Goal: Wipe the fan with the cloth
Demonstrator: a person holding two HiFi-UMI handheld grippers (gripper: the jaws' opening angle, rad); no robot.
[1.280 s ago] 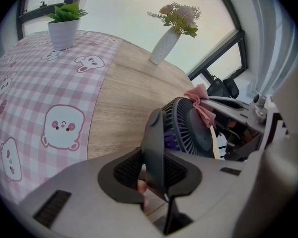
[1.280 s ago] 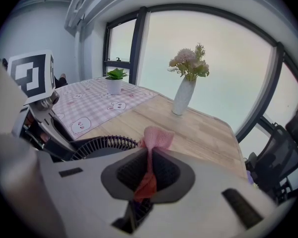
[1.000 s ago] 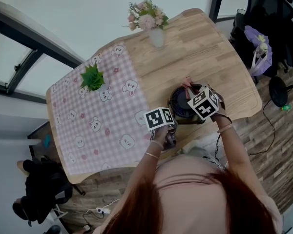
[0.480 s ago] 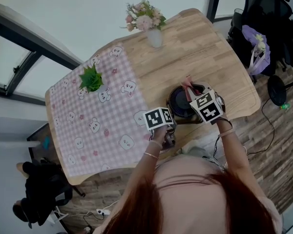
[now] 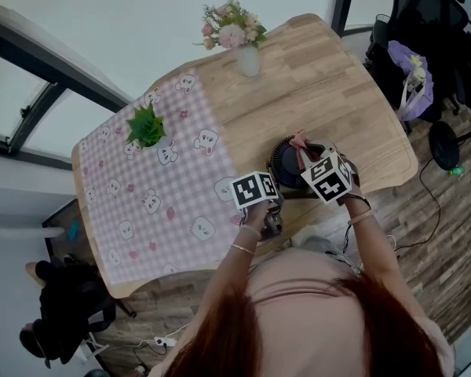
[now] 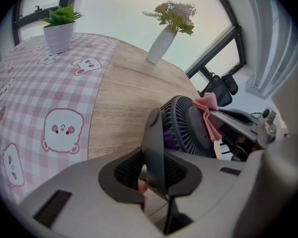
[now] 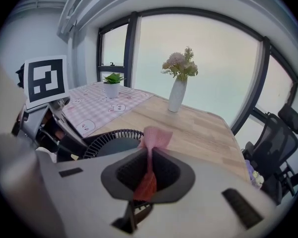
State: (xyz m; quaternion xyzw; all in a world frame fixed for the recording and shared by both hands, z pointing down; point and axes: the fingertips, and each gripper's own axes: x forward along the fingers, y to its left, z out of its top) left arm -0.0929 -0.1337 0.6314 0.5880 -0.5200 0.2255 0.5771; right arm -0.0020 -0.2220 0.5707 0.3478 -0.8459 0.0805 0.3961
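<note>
Left gripper (image 6: pixel 156 170) clamps fan (image 5: pixel 286 163); right gripper (image 7: pixel 148 171) pinches cloth (image 7: pixel 155 137) at fan's grille (image 6: pixel 181 128). Risk: cloth snags in slots, or hard push twists fan from the clamp.

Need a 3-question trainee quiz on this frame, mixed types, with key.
1. True or false: the right gripper grips the cloth.
2. What does the left gripper clamp? A) vase B) fan C) cloth
3. Fill in: the plant stands on the checked ____.
Key: 1 true; 2 B; 3 tablecloth.
</note>
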